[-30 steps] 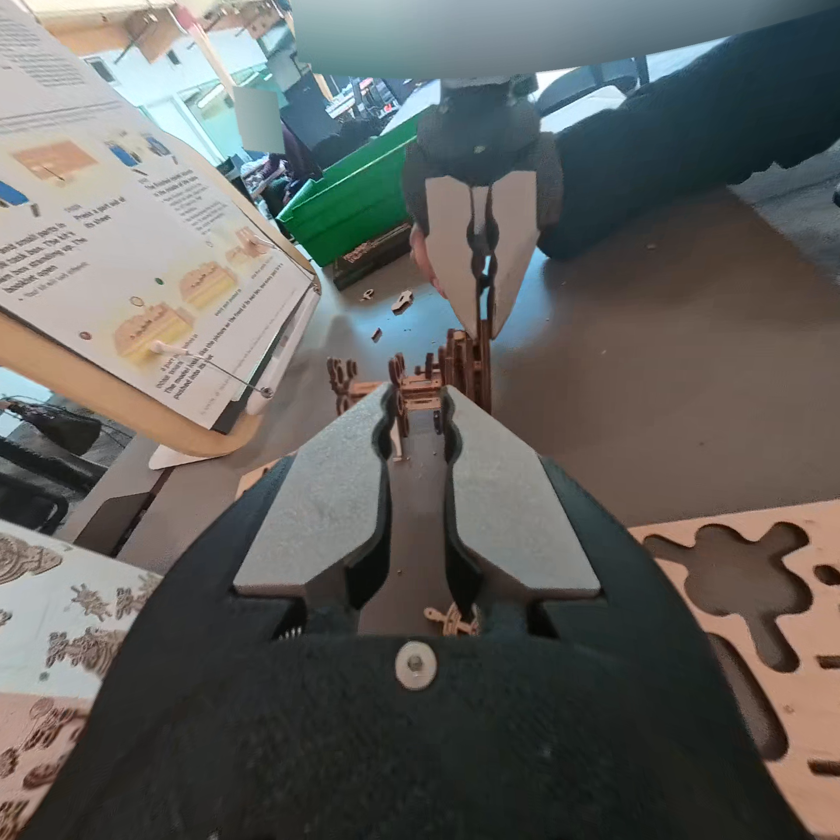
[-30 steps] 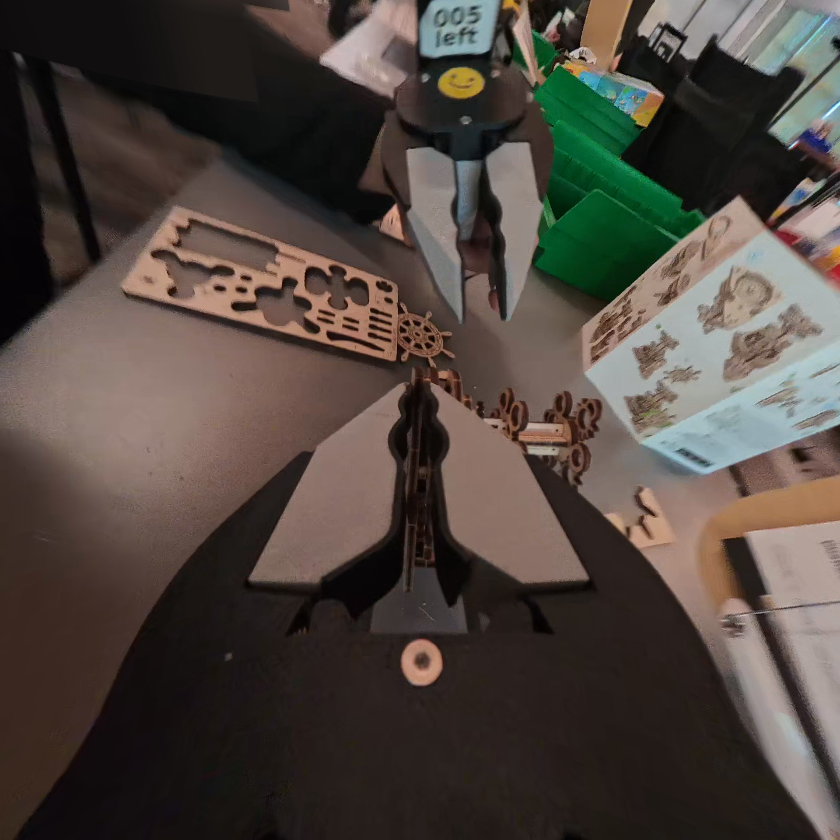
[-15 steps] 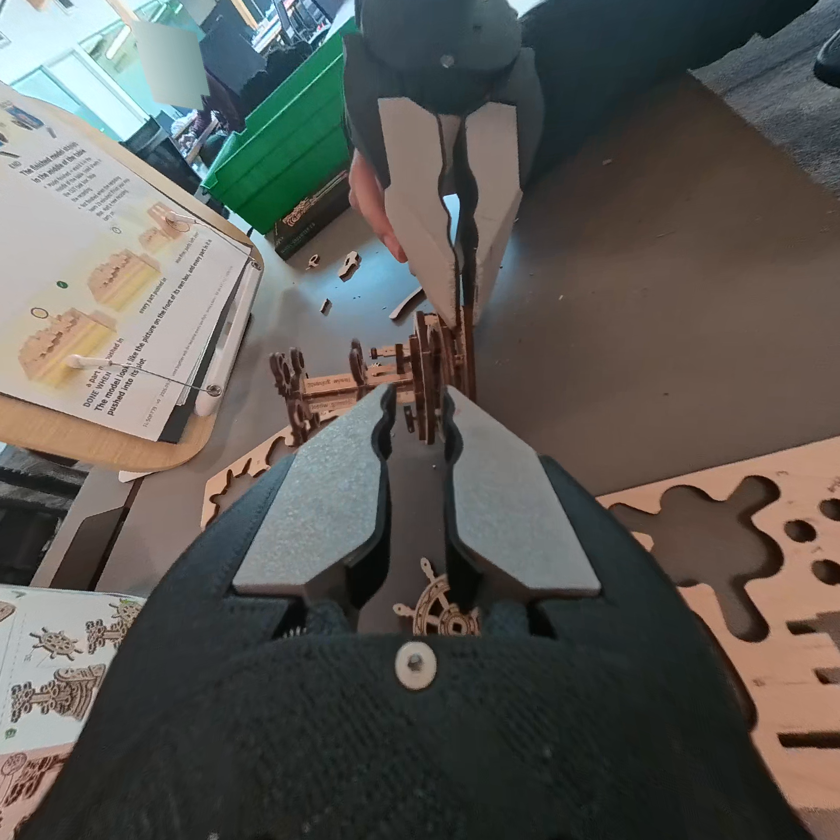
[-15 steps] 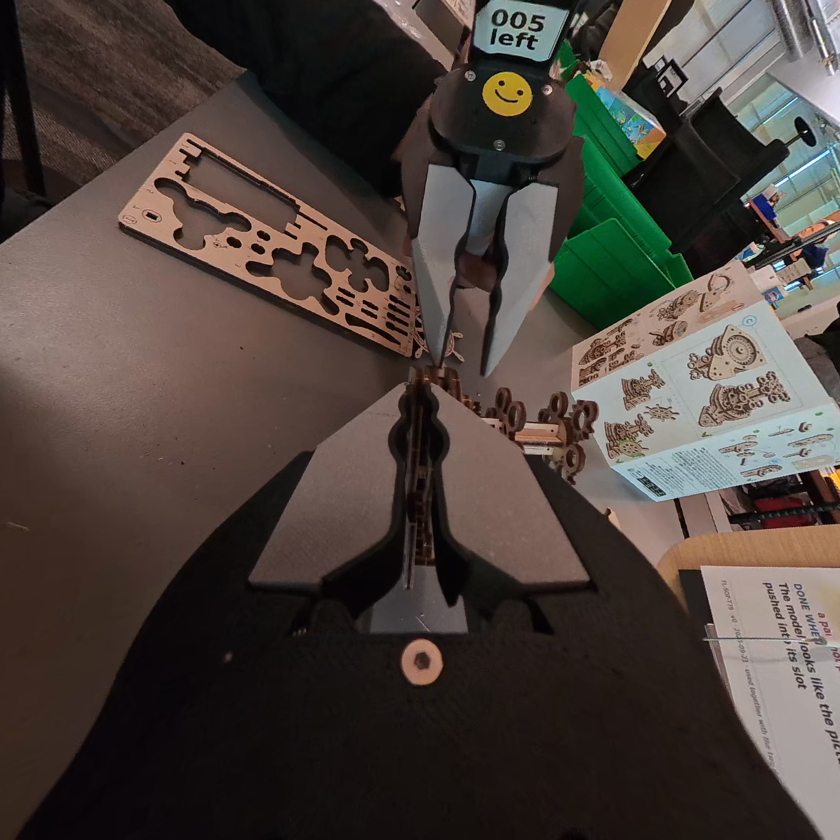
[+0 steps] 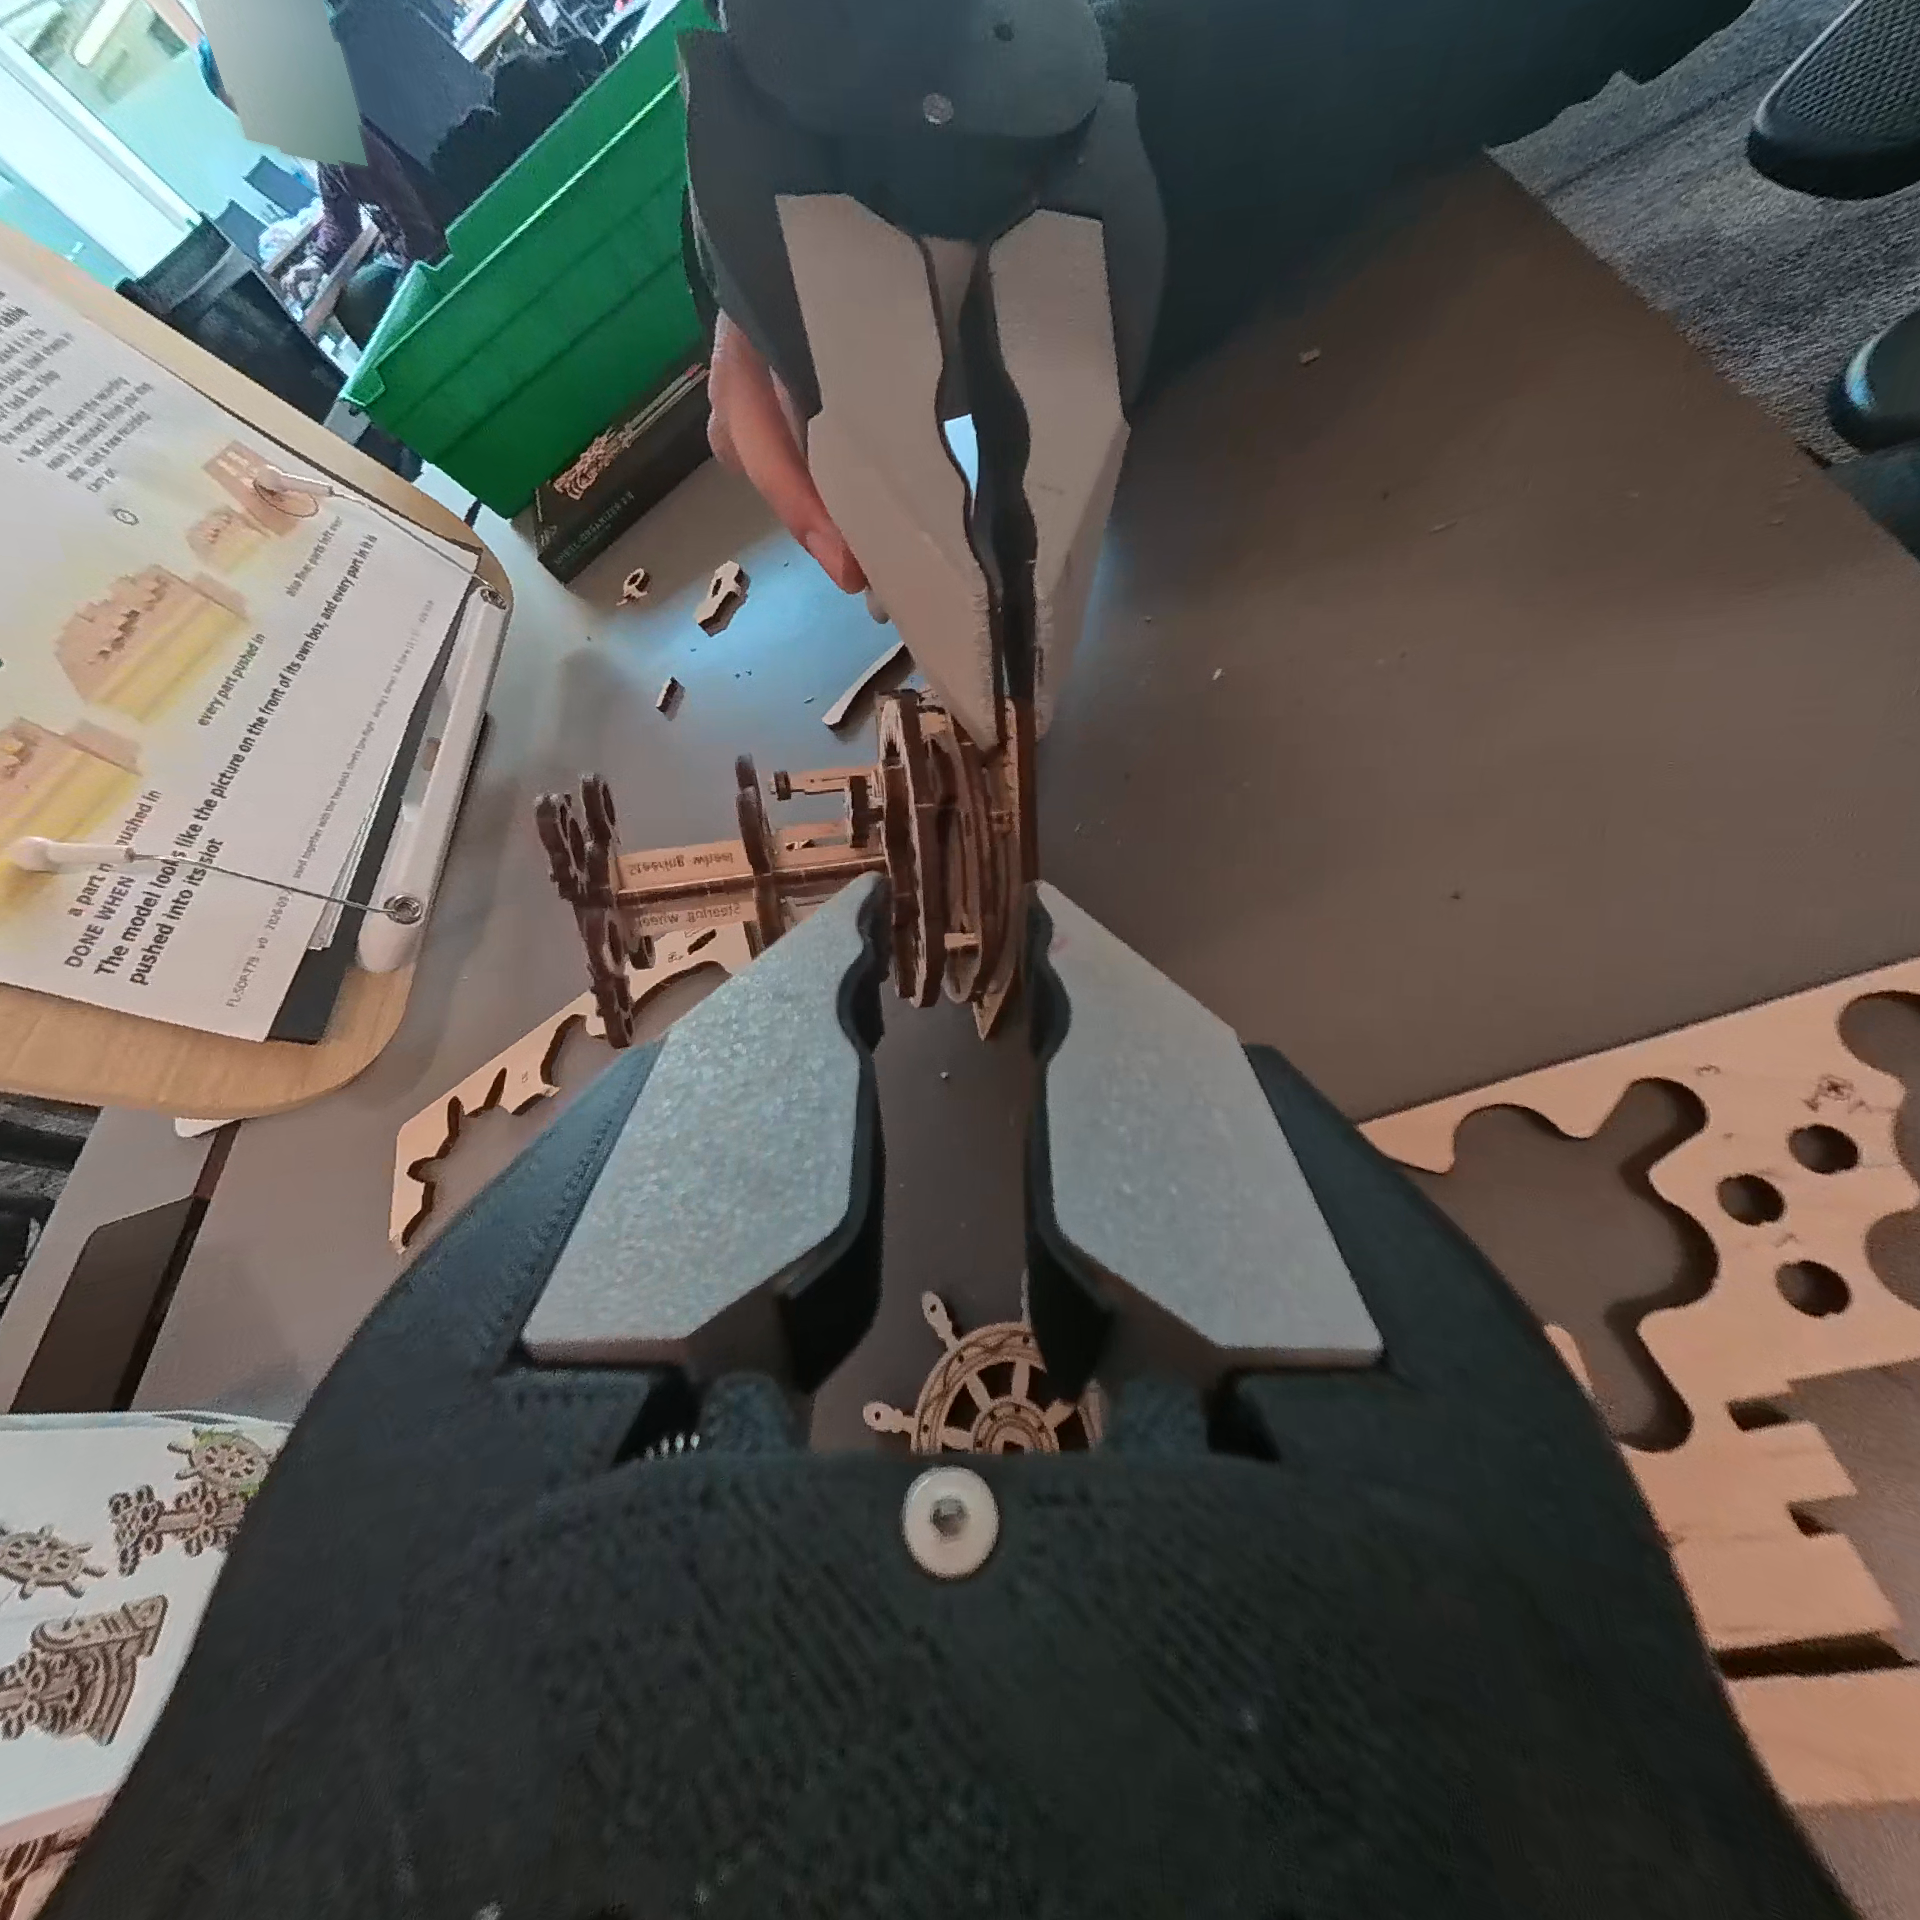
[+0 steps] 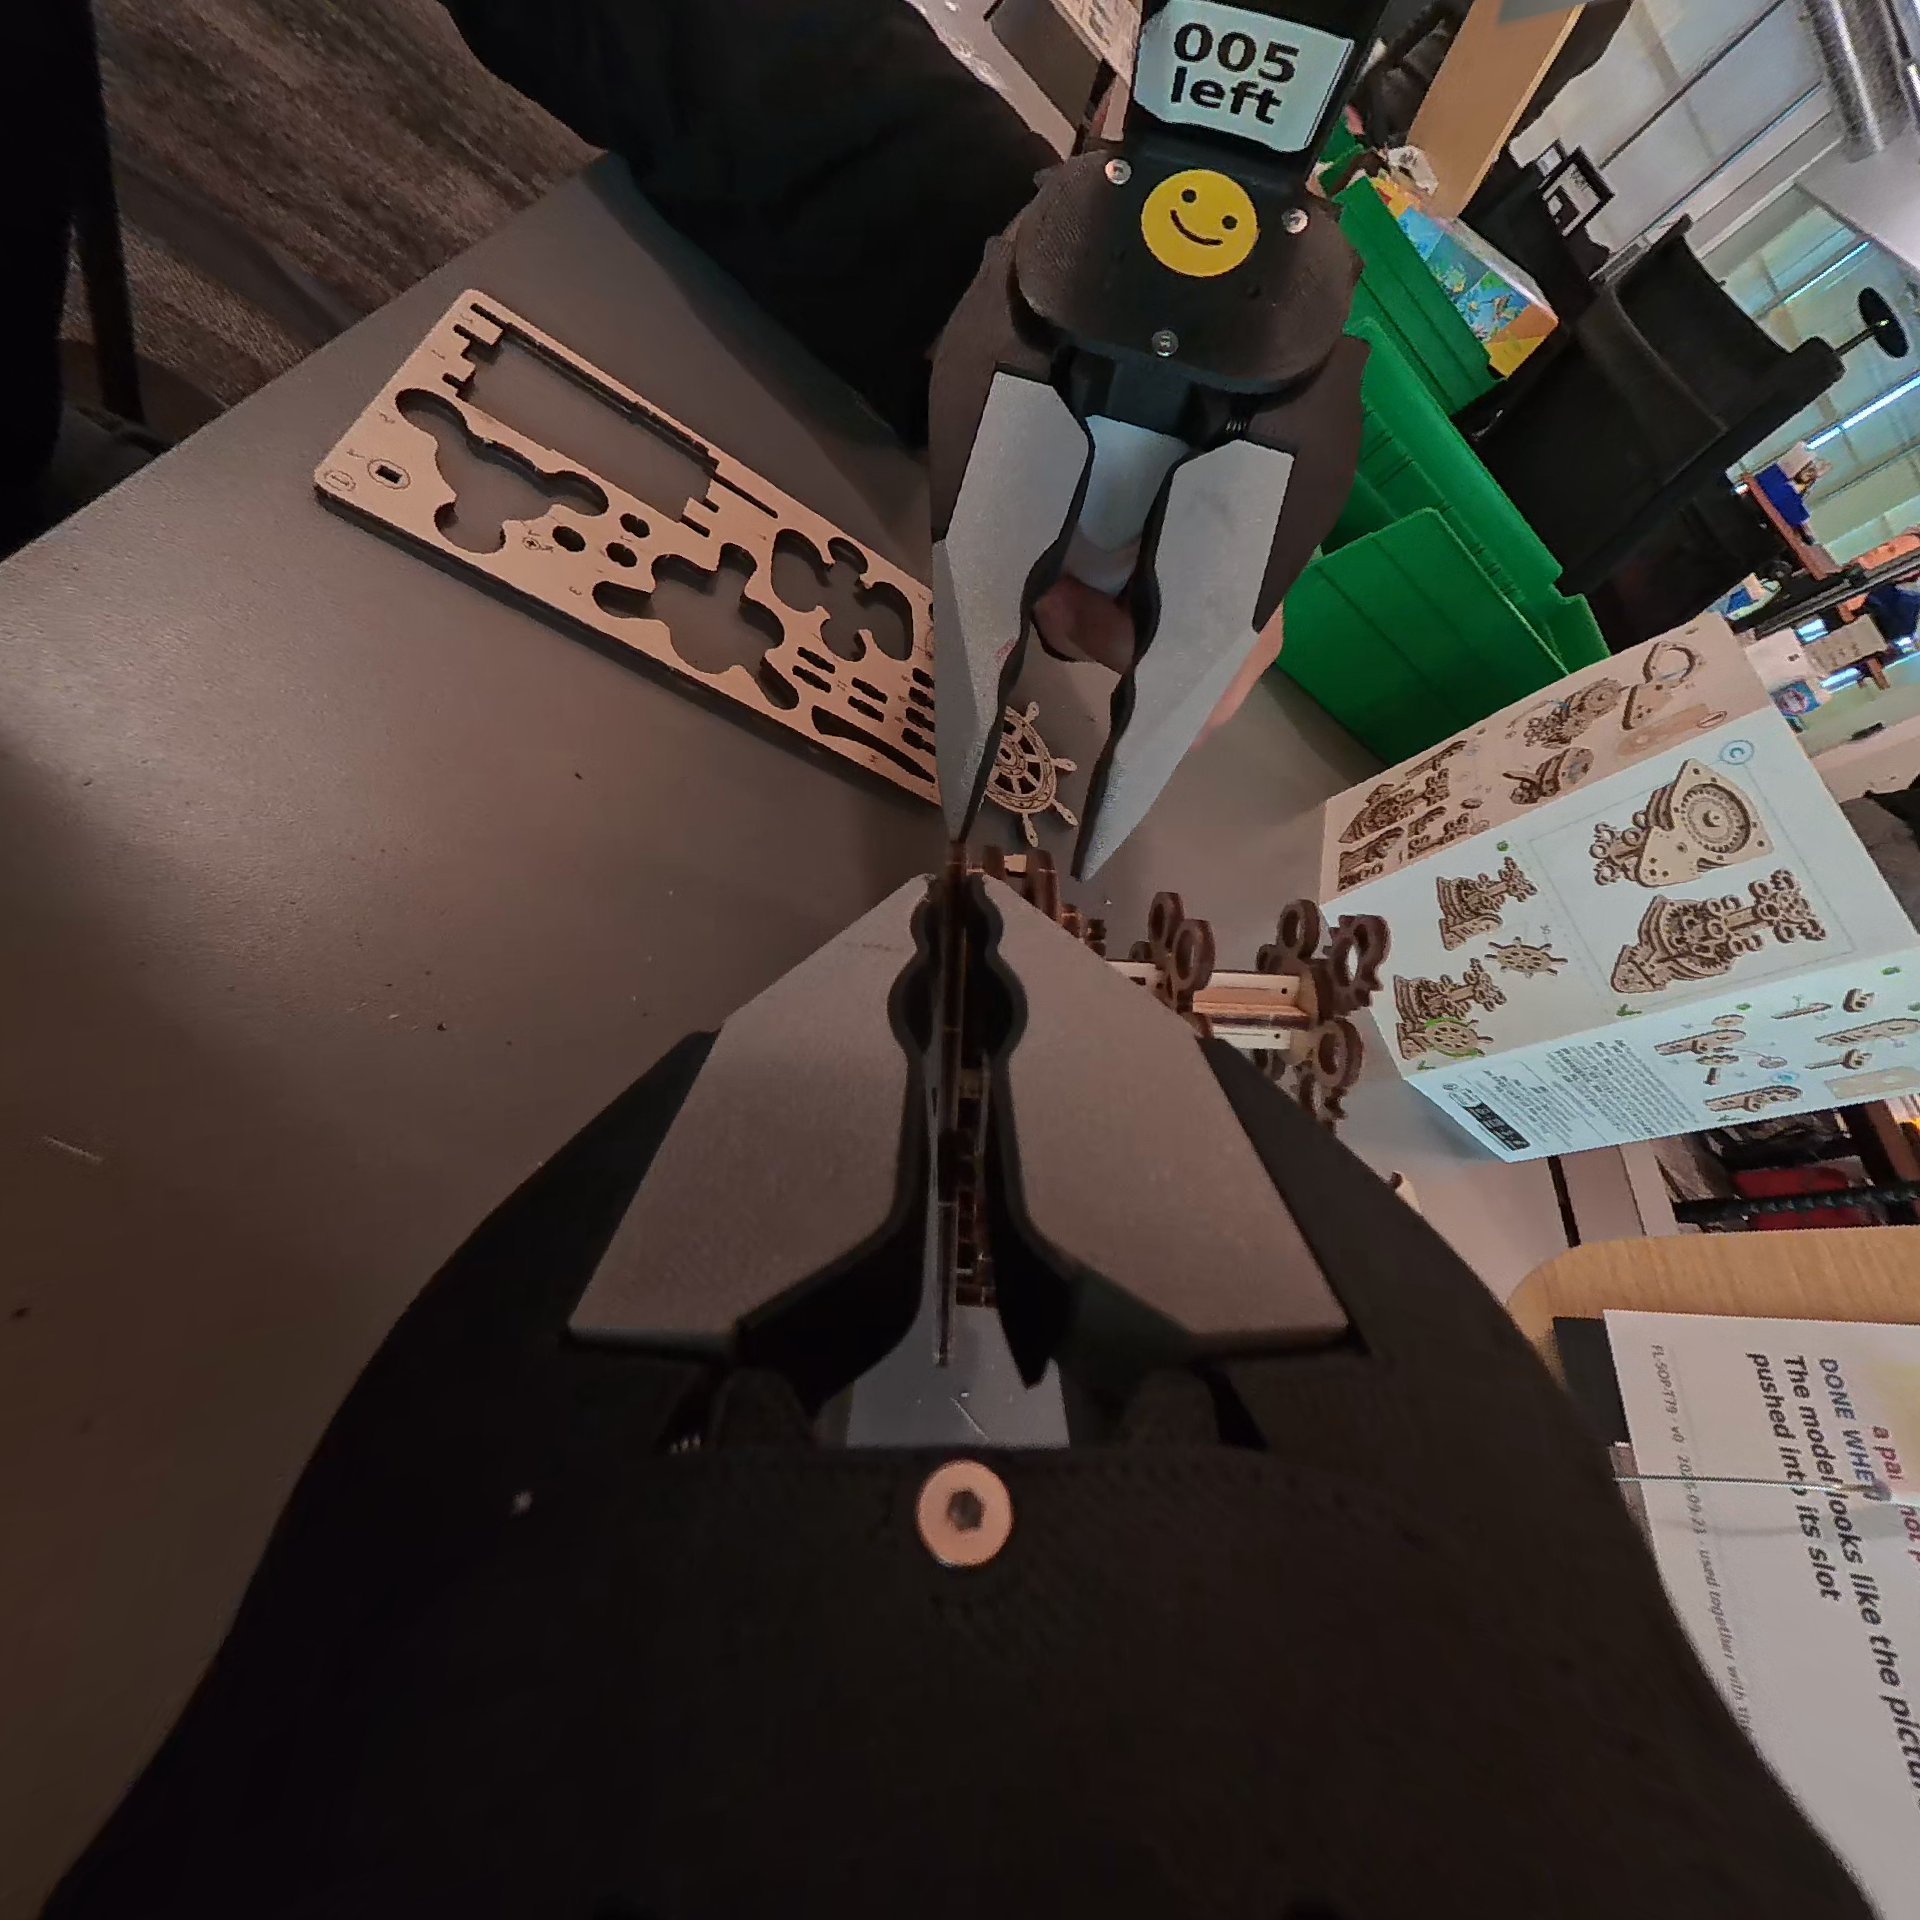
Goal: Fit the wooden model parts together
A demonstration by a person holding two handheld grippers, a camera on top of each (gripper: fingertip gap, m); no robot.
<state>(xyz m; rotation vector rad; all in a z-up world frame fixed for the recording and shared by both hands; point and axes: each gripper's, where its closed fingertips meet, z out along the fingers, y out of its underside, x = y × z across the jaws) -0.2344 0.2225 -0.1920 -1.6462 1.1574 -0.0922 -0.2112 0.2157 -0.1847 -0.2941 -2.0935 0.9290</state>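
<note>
The wooden model (image 5: 831, 873) stands on the grey table (image 5: 1455, 727) and serves as the landmark here: a layered round disc assembly at one end, a slotted beam running from it to a cluster of dark gear-shaped pieces at the other. The right gripper (image 6: 951, 883) comes down on the disc end, its fingers nearly closed and pinching a thin upright plate of the model between them; in the left wrist view the same gripper (image 5: 1003, 717) meets the top edge of the discs. The left gripper (image 5: 956, 914) sits just before the disc end with its fingers parted by a clear gap and nothing between them; their tips flank the discs, and whether they touch the wood I cannot tell.

Below the left gripper, on the near side of the model, lies a small wooden ship's wheel (image 5: 987, 1392) flat on the table. Beside that wheel, a punched-out plywood sheet (image 6: 623, 582) stretches away from the model. A second cut sheet (image 5: 499, 1091) lies just beside the gear end. Beyond the gear end a clipboard with an instruction page (image 5: 208, 727) overhangs the table edge, and a printed box (image 6: 1621, 914) stands near it. Loose wooden scraps (image 5: 722, 597) lie behind the model, toward the green bins (image 5: 540, 312). The table on the disc side of the model, opposite the beam, is open grey surface.
</note>
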